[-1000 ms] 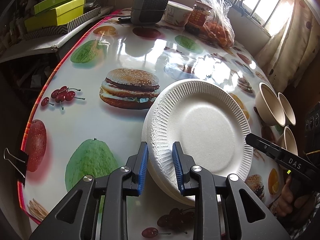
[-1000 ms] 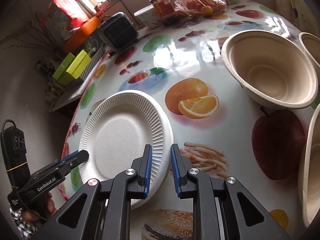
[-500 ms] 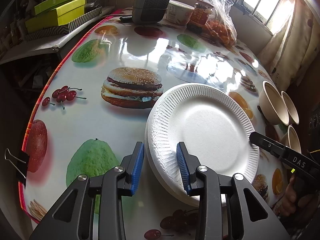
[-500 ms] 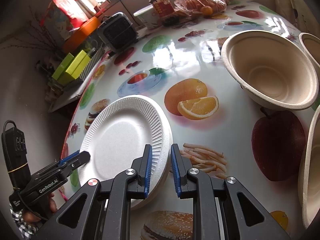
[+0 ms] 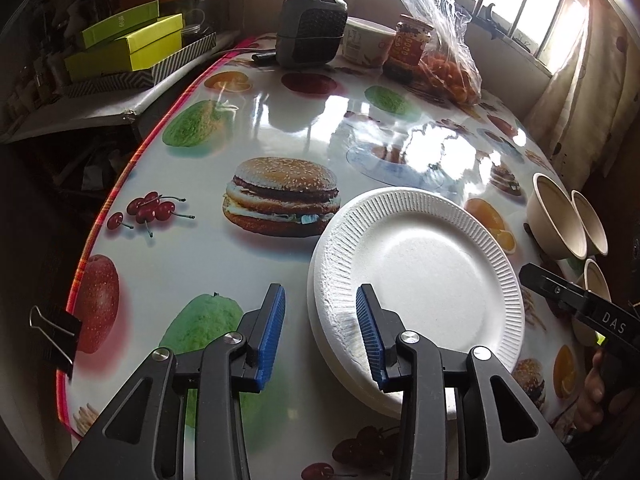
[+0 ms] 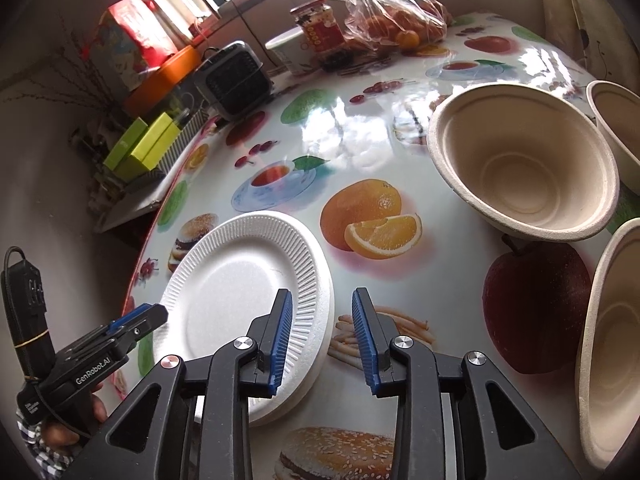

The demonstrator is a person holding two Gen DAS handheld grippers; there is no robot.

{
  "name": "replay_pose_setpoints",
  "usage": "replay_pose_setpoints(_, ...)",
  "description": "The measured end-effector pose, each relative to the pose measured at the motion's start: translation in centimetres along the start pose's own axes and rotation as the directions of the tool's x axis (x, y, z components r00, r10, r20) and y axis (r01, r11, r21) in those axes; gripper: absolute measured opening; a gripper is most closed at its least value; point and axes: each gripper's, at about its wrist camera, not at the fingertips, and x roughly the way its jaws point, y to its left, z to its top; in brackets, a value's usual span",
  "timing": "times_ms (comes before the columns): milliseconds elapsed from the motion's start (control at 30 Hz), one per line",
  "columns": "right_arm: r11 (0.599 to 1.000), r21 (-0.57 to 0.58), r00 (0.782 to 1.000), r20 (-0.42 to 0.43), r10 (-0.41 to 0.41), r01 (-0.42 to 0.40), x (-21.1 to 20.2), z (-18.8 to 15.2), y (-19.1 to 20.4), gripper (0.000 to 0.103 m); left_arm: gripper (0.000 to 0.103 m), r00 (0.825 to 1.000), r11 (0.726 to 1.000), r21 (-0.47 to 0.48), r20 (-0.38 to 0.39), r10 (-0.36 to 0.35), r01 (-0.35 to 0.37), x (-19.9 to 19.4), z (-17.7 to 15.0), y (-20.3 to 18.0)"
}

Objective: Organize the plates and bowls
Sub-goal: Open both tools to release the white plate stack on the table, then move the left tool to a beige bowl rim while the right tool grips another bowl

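Note:
A stack of white foam plates (image 5: 424,276) lies flat on the fruit-print table; it also shows in the right wrist view (image 6: 244,284). My left gripper (image 5: 320,336) is open, its jaws straddling the stack's left rim without gripping. My right gripper (image 6: 324,336) is open, its jaws straddling the stack's right rim. Three beige paper bowls stand at the table's right: a large one (image 6: 524,168), one behind it (image 6: 620,124) and one at the edge (image 6: 612,344). They also show in the left wrist view (image 5: 556,220).
At the table's far end stand a grey heater (image 5: 312,28), a white tub (image 5: 366,42), a jar (image 5: 408,46) and a bag of oranges (image 5: 444,60). Green boxes (image 5: 124,46) sit on a side shelf at left. A binder clip (image 5: 56,332) grips the table's left edge.
Both grippers have opened and let go of the plate rim. The top plate, earlier tilted up, now lies flat on the stack. The left gripper has drawn back a little.

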Motion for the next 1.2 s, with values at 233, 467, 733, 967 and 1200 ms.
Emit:
replay_pose_setpoints(233,0.998,-0.045,0.996,0.073,-0.041,0.045,-1.7,0.3,0.3,0.042,0.038,0.996,0.998,0.040,0.074,0.042,-0.045,-1.3,0.5,-1.6)
replay_pose_setpoints(467,0.994,-0.067,0.986,0.147,-0.079,0.089,-3.9,0.4,-0.2,0.049,0.038,0.991,0.994,0.108,0.134,0.009,-0.024,-2.6,1.2,-4.9)
replay_pose_setpoints(733,0.987,-0.075,0.969,0.211,-0.127,0.145,-6.7,0.2,-2.0,0.058,0.038,0.987,0.980,0.197,0.156,-0.028,-0.003,-2.8,1.7,-9.7)
replay_pose_setpoints(967,0.980,-0.045,0.951,0.254,-0.176,0.193,-9.3,0.4,-4.6,0.063,0.038,0.986,0.960,0.276,0.138,-0.098,0.057,-2.1,2.1,-14.2)
replay_pose_setpoints(1200,0.973,-0.001,0.934,0.282,-0.219,0.229,-11.7,0.9,-7.9,0.063,0.038,0.985,0.944,0.303,0.072,-0.158,0.129,-0.6,2.7,-17.9)
